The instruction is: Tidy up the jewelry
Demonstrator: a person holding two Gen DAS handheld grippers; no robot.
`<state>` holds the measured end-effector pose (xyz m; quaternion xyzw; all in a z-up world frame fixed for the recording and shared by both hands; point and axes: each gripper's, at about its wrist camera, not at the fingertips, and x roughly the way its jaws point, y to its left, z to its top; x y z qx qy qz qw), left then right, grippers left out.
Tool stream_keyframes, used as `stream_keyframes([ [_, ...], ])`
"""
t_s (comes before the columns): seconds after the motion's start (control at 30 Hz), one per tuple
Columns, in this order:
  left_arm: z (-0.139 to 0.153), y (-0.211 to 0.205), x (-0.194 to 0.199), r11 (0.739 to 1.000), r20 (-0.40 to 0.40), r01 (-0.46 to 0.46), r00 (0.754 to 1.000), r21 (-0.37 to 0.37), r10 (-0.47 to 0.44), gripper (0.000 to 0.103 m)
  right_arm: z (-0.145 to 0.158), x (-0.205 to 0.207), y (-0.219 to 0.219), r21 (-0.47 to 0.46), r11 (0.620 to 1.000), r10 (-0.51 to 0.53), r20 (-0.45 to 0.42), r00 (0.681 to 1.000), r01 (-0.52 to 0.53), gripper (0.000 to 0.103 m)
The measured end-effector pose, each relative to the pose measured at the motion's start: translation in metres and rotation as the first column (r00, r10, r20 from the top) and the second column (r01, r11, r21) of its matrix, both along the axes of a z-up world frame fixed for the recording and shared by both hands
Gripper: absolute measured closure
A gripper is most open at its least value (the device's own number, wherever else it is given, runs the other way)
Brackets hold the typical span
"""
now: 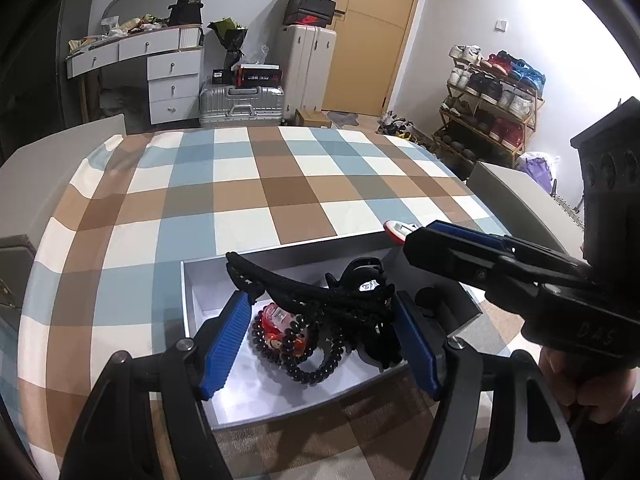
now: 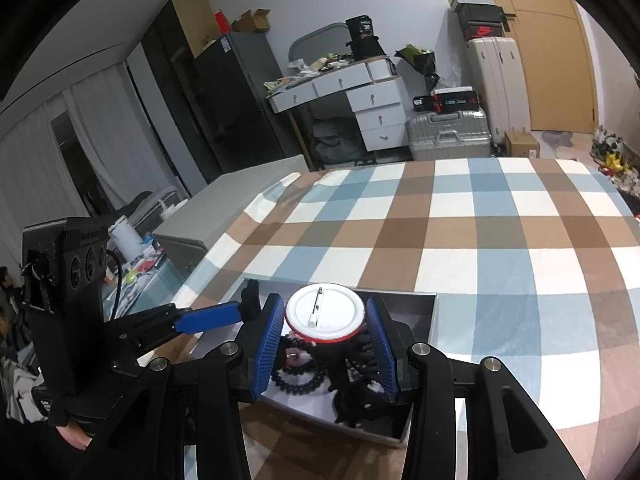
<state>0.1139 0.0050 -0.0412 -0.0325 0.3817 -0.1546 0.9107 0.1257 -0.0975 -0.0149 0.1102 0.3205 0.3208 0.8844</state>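
Both grippers hover over the grey box [image 1: 192, 304]. Right gripper [image 2: 325, 330] clamps a round white badge [image 2: 325, 312]. Left gripper [image 1: 320, 340] gapes wide, with black beads [image 1: 316, 364] lying between its fingers.

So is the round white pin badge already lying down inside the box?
No, the right gripper holds the round white badge between its blue pads, above the beads and black things in the box.
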Motion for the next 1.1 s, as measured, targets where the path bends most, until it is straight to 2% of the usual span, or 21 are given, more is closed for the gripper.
stream_keyframes([
  [0.57,-0.003,-0.007,0.007,1.000,-0.027,0.029,0.999,0.008,-0.029,0.035,0.002,-0.002,-0.004,0.002,1.000,-0.021,0.005,1.000,0.021,0.059],
  [0.67,-0.004,-0.007,0.006,0.999,-0.035,0.025,0.999,0.022,-0.024,0.034,0.000,0.000,-0.009,0.022,0.999,-0.032,-0.012,0.999,0.032,0.051],
  [0.77,-0.003,-0.004,0.003,1.000,-0.035,0.021,0.999,0.013,-0.020,0.033,-0.001,-0.001,-0.017,0.054,0.997,-0.049,-0.028,0.998,0.050,0.049],
  [0.87,0.002,0.002,-0.002,1.000,-0.014,-0.002,1.000,0.002,0.002,0.033,0.001,-0.005,-0.024,0.075,0.995,-0.069,-0.025,0.997,0.071,0.047],
  [1.0,0.012,0.013,-0.010,0.997,0.055,-0.076,0.996,-0.009,0.077,0.032,0.008,-0.015,-0.032,0.090,0.992,-0.092,0.007,0.996,0.091,0.033],
  [1.1,0.020,0.019,-0.017,0.992,0.113,-0.125,0.986,-0.014,0.126,0.031,0.015,-0.024,-0.034,0.091,0.990,-0.107,0.040,0.993,0.103,0.029],
])
